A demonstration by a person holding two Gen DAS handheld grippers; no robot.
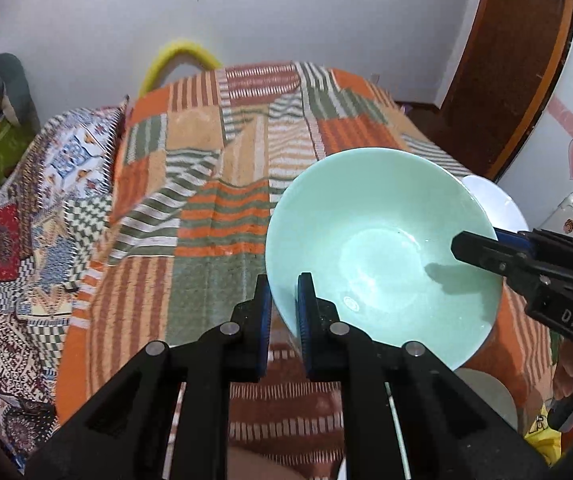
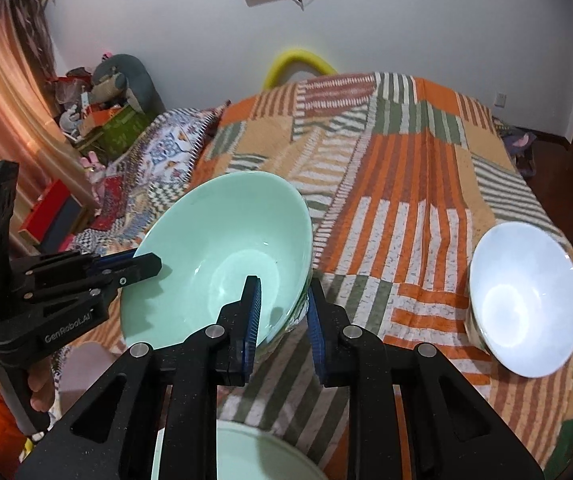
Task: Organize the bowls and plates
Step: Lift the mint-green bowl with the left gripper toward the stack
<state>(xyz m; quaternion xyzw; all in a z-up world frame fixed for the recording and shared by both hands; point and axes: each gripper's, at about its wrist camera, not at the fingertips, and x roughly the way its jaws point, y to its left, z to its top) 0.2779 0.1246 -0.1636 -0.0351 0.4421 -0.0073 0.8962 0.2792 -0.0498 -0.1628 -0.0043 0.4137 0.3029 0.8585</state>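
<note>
Glossy mint-green bowl (image 2: pixel 222 256), round and wide-flaring, is tilting with its mouth facing up over the bed (image 2: pixel 426 208) and its striped woven blanket. Left gripper (image 1: pixel 284 312) and right gripper (image 2: pixel 282 320) are each pinching opposite rim walls, fingers nearly closed. Smooth white bowl (image 2: pixel 526 300) is sitting near the bed's right edge.

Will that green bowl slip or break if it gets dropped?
The green bowl looks glossy, so it is probably slippery. It seems like hard ceramic, so likely breakable. Left tool and right tool each pinch only its rim, so it might tip.
</note>
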